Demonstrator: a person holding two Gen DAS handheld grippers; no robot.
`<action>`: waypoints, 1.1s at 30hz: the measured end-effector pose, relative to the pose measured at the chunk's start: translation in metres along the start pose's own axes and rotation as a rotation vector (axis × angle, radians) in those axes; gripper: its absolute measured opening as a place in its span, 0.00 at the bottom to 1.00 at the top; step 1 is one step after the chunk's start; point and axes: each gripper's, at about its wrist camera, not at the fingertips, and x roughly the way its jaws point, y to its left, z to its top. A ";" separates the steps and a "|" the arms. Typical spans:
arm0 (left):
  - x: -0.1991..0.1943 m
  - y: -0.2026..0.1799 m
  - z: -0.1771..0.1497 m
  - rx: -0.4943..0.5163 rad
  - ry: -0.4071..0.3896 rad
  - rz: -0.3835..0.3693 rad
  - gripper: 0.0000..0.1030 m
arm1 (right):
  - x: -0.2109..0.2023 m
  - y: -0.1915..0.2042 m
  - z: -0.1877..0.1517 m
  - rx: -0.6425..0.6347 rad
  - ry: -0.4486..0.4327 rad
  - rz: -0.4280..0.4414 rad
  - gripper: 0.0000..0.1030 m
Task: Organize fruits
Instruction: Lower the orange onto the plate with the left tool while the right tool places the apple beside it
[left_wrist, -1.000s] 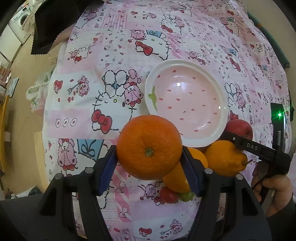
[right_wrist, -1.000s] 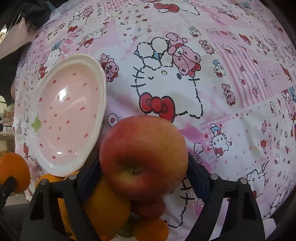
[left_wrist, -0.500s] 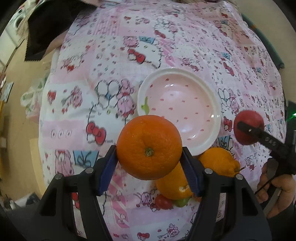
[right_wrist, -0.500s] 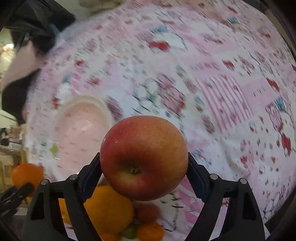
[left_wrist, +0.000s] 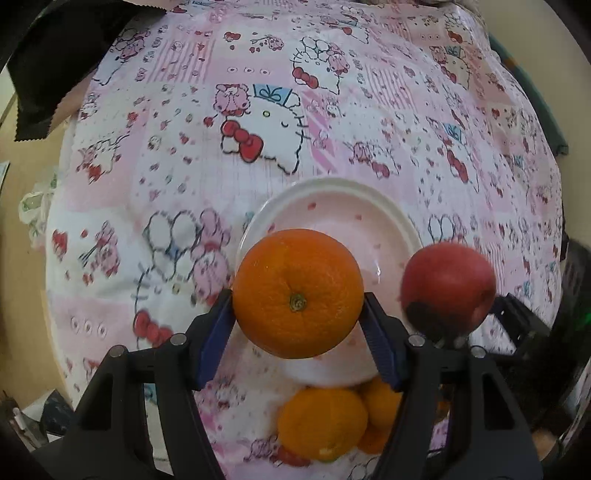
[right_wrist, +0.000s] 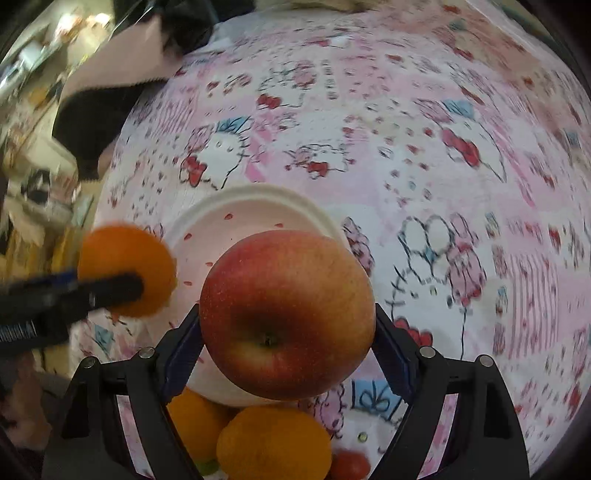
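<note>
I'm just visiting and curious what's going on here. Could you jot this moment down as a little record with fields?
Left gripper: jaws closed on the orange
Right gripper: jaws closed on the apple
Plate: pink with a white rim, no fruit on its visible part
Fruit pile: oranges and small fruits beside the plate's near edge
Surface: pink cartoon-print cloth
</note>
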 end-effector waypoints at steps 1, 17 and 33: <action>0.002 -0.001 0.003 0.004 0.004 0.005 0.62 | 0.005 0.004 0.003 -0.033 0.006 -0.015 0.84; 0.051 -0.011 0.020 0.038 0.071 0.050 0.63 | 0.053 0.015 0.013 -0.172 0.099 -0.053 0.84; 0.050 -0.013 0.024 0.024 0.050 0.003 0.78 | 0.063 0.022 0.011 -0.206 0.128 -0.040 0.85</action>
